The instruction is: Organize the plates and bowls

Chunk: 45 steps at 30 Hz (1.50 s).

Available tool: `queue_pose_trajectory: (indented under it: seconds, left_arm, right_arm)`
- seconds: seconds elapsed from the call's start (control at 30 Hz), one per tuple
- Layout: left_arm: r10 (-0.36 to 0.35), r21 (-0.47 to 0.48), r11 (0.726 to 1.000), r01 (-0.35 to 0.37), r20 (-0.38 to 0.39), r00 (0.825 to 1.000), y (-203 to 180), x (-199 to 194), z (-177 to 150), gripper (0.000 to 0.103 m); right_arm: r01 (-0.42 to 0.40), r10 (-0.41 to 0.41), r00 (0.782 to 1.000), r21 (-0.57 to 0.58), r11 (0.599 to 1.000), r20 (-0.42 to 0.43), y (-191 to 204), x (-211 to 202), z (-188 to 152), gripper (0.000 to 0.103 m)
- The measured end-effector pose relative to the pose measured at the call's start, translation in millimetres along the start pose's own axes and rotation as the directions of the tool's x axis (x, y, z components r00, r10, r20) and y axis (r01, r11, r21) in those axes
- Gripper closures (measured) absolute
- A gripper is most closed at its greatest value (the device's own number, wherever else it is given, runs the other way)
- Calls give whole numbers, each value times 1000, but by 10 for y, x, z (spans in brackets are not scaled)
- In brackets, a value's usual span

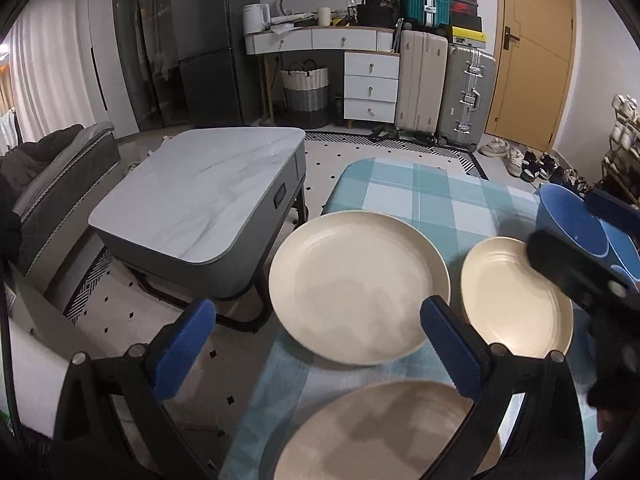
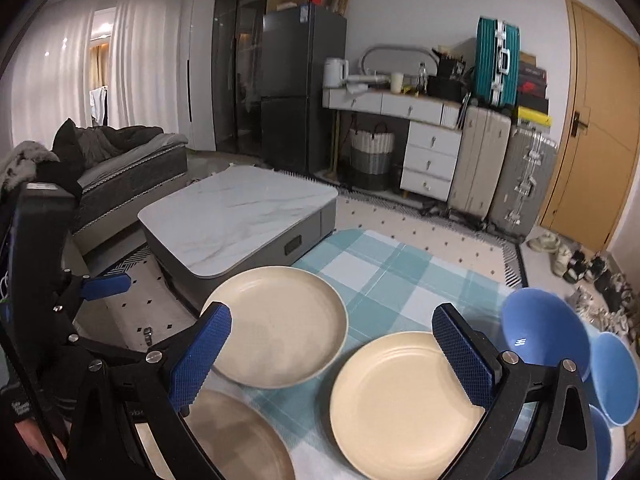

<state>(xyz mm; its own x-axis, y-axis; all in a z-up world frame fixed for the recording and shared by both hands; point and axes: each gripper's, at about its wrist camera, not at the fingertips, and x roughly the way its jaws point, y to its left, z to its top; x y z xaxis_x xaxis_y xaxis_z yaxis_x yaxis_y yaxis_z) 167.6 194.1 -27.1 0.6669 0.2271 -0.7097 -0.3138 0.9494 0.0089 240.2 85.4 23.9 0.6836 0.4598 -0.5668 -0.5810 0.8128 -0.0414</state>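
Three cream plates lie on a teal checked tablecloth (image 1: 432, 196). A large plate (image 1: 356, 284) is at the far left, also in the right wrist view (image 2: 280, 324). A ridged smaller plate (image 1: 516, 300) lies to its right (image 2: 400, 404). A third plate (image 1: 380, 436) is nearest (image 2: 236, 440). Blue bowls (image 2: 544, 328) stand at the right, one larger (image 1: 572, 220) and others smaller (image 2: 612, 376). My left gripper (image 1: 320, 352) is open and empty above the near plate. My right gripper (image 2: 332, 360) is open and empty above the ridged plate; it shows in the left wrist view (image 1: 576, 268).
A grey marble-top coffee table (image 1: 204, 196) stands left of the cloth-covered table. A sofa (image 2: 132, 176) is far left. Suitcases (image 1: 444, 88), a drawer desk (image 1: 348, 56) and a basket (image 1: 306, 96) line the back wall. Shoes (image 1: 532, 160) lie by the door.
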Motion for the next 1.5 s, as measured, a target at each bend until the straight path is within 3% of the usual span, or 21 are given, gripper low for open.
queue_pose_trajectory:
  seconds: [0.33, 0.6, 0.87, 1.0, 1.13, 1.3, 1.37, 1.5]
  left_arm:
    - [46, 22, 999, -45, -56, 997, 139, 430, 125, 0]
    - [63, -8, 998, -65, -138, 988, 498, 878, 184, 0]
    - [-3, -4, 1000, 3, -175, 985, 545, 1159, 172, 1]
    - [-3, -6, 1000, 1, -188, 982, 543, 1253, 150, 2]
    - [0, 7, 1000, 1, -179, 984, 507, 1296, 146, 12]
    - [-54, -50, 998, 44, -201, 978, 595, 1380, 149, 20]
    - [-63, -52, 997, 53, -210, 976, 605, 1400, 139, 32]
    - [-92, -63, 995, 79, -238, 967, 623, 1467, 129, 34]
  right_arm:
    - [-57, 66, 993, 83, 995, -103, -248, 808, 203, 0]
    - [-17, 36, 967, 76, 997, -253, -359, 1502, 160, 0]
    - [-46, 33, 935, -28, 999, -353, -281, 1975, 60, 1]
    - [-62, 26, 921, -79, 995, -389, -199, 2134, -41, 6]
    - [-71, 31, 903, -79, 994, -429, -197, 2261, -112, 22]
    - [-89, 44, 892, -78, 993, -450, -178, 2361, -154, 23]
    - [-89, 41, 886, -84, 992, -461, -159, 2401, -172, 27]
    - [-95, 35, 873, -98, 991, -487, -113, 2470, -213, 34]
